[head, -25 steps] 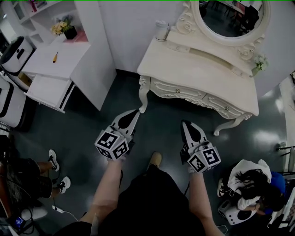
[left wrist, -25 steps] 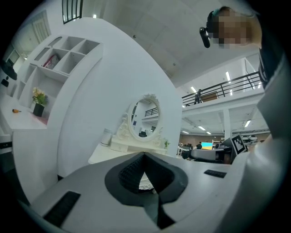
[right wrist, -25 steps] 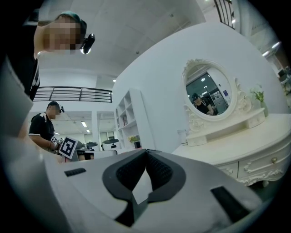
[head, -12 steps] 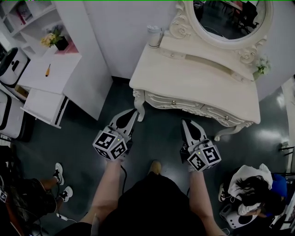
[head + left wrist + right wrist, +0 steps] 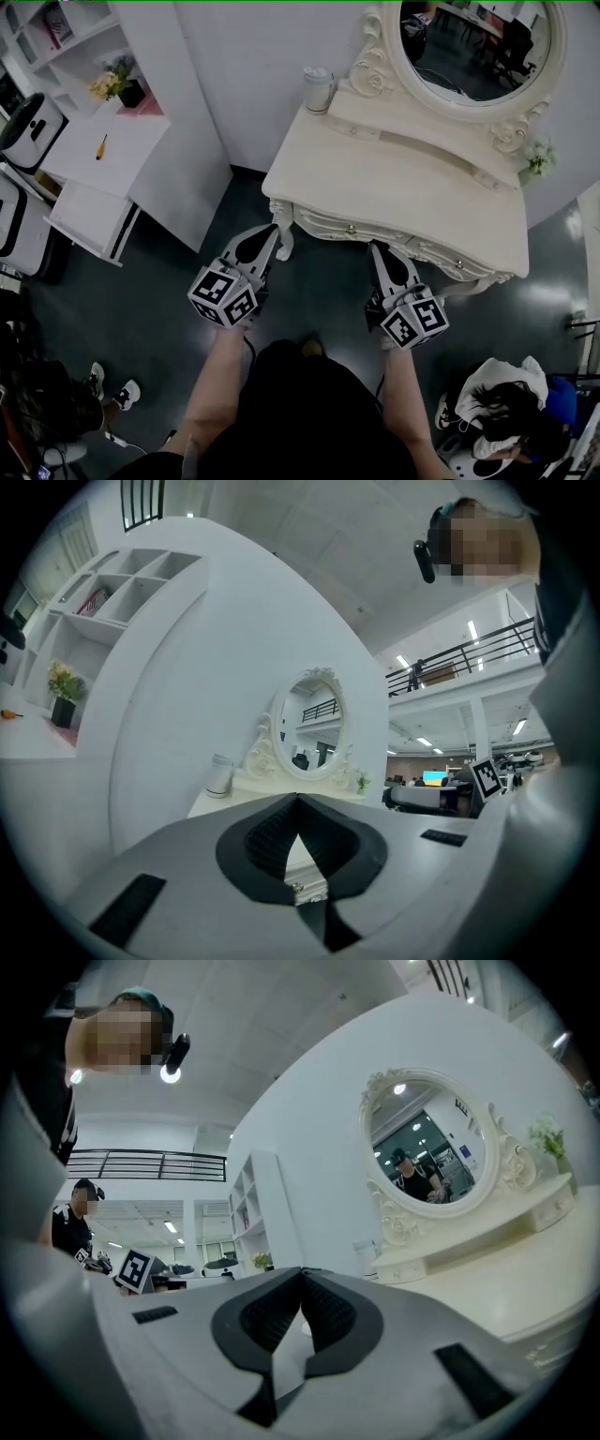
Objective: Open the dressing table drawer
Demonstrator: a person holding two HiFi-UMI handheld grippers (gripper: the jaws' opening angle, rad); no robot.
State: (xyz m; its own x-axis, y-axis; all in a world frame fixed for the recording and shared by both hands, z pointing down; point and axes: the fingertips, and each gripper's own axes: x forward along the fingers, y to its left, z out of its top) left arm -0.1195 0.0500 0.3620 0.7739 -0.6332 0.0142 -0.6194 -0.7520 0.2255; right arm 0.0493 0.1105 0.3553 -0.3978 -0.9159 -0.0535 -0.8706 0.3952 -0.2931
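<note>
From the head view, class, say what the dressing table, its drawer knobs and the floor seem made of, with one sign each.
Dressing table: probably painted wood, cream matte finish; carved scrollwork. Drawer knobs: likely metal; small bright glints. Floor: hard, dark, polished, perhaps sealed concrete or vinyl; it mirrors light.

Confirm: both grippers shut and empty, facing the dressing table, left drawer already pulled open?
No. The left drawer is closed, flush with the front of the dressing table, as the head view shows. The left gripper and right gripper are both shut and empty, facing the table.
</note>
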